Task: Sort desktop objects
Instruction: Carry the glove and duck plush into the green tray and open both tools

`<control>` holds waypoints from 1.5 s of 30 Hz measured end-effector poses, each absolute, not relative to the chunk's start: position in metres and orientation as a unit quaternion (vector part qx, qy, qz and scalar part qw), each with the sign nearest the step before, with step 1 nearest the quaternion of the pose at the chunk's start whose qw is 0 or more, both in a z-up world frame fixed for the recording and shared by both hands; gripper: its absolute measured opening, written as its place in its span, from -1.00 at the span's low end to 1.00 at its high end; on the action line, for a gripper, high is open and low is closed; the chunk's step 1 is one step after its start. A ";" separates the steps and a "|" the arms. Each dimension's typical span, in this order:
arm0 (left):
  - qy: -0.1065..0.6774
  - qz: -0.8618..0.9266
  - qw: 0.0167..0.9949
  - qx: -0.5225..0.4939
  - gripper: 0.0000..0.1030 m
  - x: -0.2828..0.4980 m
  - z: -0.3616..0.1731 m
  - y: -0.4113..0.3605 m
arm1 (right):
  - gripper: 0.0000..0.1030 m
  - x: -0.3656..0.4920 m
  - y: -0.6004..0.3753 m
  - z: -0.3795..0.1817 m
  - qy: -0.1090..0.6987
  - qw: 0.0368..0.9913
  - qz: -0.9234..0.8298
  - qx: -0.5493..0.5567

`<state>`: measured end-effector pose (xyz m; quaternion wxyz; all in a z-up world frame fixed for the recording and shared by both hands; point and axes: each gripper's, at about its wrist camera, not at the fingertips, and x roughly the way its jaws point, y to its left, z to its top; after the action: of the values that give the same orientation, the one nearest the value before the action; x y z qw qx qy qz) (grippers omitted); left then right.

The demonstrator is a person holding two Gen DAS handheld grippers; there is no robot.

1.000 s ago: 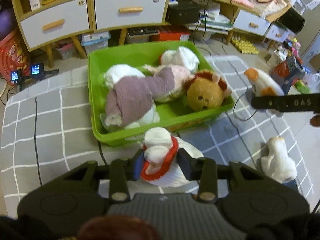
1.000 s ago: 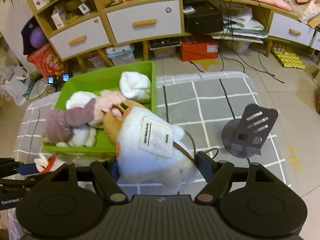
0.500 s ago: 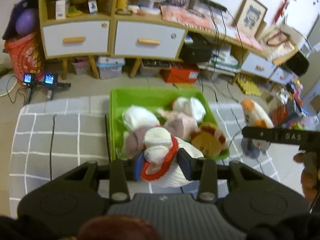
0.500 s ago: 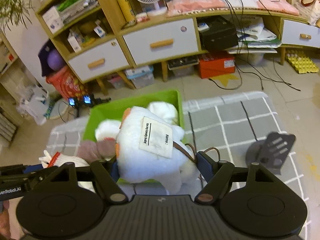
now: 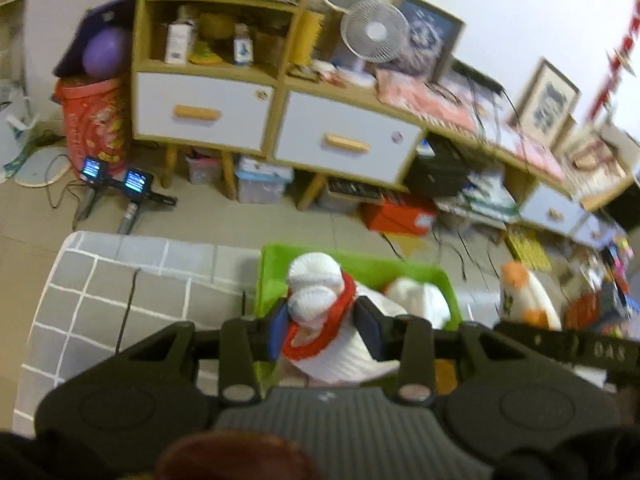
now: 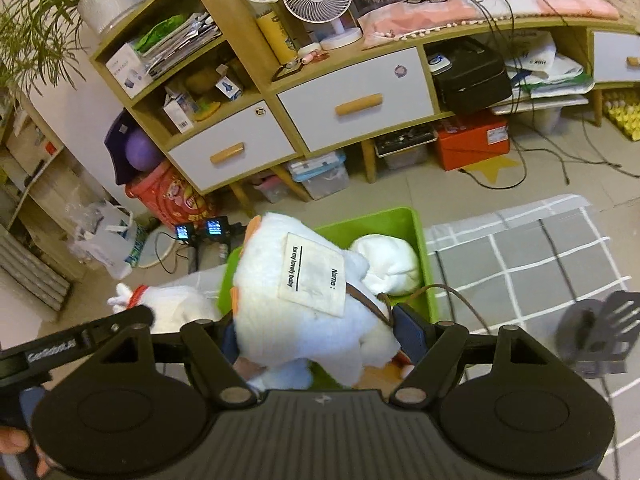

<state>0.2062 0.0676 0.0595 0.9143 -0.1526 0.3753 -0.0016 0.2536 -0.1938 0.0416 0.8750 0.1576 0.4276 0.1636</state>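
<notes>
My left gripper [image 5: 322, 330] is shut on a white plush with a red collar [image 5: 320, 320] and holds it high over the green bin [image 5: 352, 258]. My right gripper [image 6: 320, 332] is shut on a big white plush with a name tag [image 6: 308, 304], also above the green bin [image 6: 376, 220]. A white plush [image 6: 386, 264] lies in the bin; its other contents are hidden. The red-collared plush also shows in the right wrist view [image 6: 168, 306], and the tagged plush in the left wrist view [image 5: 524, 300].
The bin sits on a grey checked cloth [image 5: 104, 296] over the table. A dark phone stand [image 6: 596, 332] stands on the cloth at the right. Behind is a wooden cabinet with white drawers [image 6: 352, 96] and cluttered floor.
Both grippers have lifted upward with their plush toys, so the bin now looks smaller and farther below. Both views have tilted up toward the cabinet.
</notes>
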 end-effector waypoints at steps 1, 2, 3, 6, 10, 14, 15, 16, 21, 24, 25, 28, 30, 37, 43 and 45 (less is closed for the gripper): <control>0.366 0.008 0.918 -0.151 -0.30 0.209 0.059 0.067 | 0.46 0.256 -0.192 0.040 0.425 0.874 0.167 0.165; 0.357 0.013 0.922 -0.148 -0.31 0.212 0.058 0.065 | 0.46 0.259 -0.191 0.038 0.422 0.874 0.169 0.171; 0.351 0.016 0.925 -0.146 -0.31 0.214 0.056 0.063 | 0.46 0.262 -0.188 0.036 0.420 0.874 0.171 0.178; 0.336 0.021 0.931 -0.140 -0.32 0.225 0.047 0.056 | 0.46 0.270 -0.180 0.029 0.412 0.872 0.178 0.194; 0.320 0.021 0.934 -0.154 -0.35 0.238 0.031 0.055 | 0.47 0.283 -0.169 0.013 0.412 0.869 0.177 0.208; 0.321 0.022 0.930 -0.176 -0.35 0.248 0.013 0.063 | 0.47 0.296 -0.160 -0.007 0.420 0.867 0.165 0.211; 0.323 0.025 0.929 -0.181 -0.35 0.250 0.008 0.066 | 0.47 0.299 -0.159 -0.013 0.423 0.865 0.162 0.214; 0.327 0.029 0.927 -0.184 -0.35 0.251 0.003 0.068 | 0.47 0.302 -0.159 -0.017 0.426 0.864 0.160 0.216; 0.341 0.032 0.916 -0.209 -0.35 0.257 -0.023 0.080 | 0.51 0.308 -0.157 -0.032 0.427 0.863 0.152 0.223; 0.335 0.029 0.914 -0.227 -0.06 0.254 -0.029 0.087 | 0.59 0.309 -0.155 -0.032 0.422 0.866 0.151 0.223; 0.335 0.026 0.913 -0.232 0.06 0.254 -0.029 0.088 | 0.61 0.309 -0.154 -0.032 0.422 0.866 0.151 0.224; 0.334 0.027 0.912 -0.237 0.23 0.253 -0.031 0.089 | 0.64 0.310 -0.151 -0.033 0.426 0.866 0.153 0.213; 0.338 0.031 0.910 -0.239 0.40 0.254 -0.031 0.089 | 0.67 0.310 -0.151 -0.032 0.429 0.865 0.152 0.210; 0.361 0.031 0.901 -0.241 0.83 0.256 -0.022 0.086 | 0.77 0.310 -0.156 -0.031 0.438 0.857 0.149 0.225; 0.376 0.016 0.897 -0.231 0.92 0.254 -0.011 0.082 | 0.78 0.307 -0.165 -0.022 0.427 0.859 0.147 0.241; 0.382 0.012 0.894 -0.233 0.95 0.254 -0.011 0.082 | 0.78 0.305 -0.165 -0.018 0.425 0.861 0.147 0.238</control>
<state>0.2537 0.0817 -0.0112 0.8944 -0.2330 0.3816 0.0124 0.3047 -0.1652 -0.0178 0.8610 0.2378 0.4247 0.1474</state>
